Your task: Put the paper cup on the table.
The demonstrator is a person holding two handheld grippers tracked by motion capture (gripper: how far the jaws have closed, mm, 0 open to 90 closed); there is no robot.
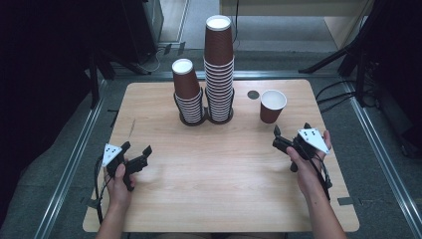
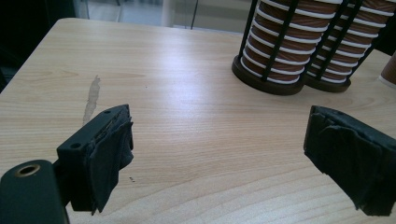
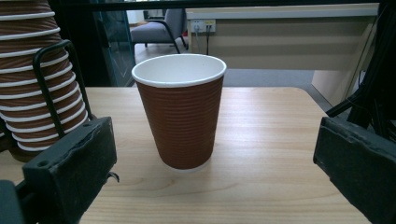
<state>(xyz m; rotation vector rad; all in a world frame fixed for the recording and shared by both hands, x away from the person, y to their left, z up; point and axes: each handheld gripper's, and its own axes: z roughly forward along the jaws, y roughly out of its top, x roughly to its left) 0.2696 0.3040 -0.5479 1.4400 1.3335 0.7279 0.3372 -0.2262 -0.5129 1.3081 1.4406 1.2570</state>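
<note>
Your right gripper (image 1: 279, 135), jaws wide and empty, lines up on the cup (image 1: 272, 105); next, advance and close. Left gripper (image 1: 136, 153) idles open.

Light wooden table (image 1: 219, 169) with rounded corners, pale grain running side to side. Near the far edge, two black wire holders side by side and touching, each with a column of brown ribbed paper cups stacked upside down: shorter stack (image 1: 187, 89) on the left, taller stack (image 1: 219, 64) on the right. Just right of the taller stack, a small dark round disc (image 1: 253, 94) flat on the wood. Beside that, a single brown paper cup (image 1: 272, 105) upright, mouth open, white inside, apart from the holders. On the left part of the top, a faint pale scuff mark (image 2: 91, 98). Near half of the surface bare wood.
</note>
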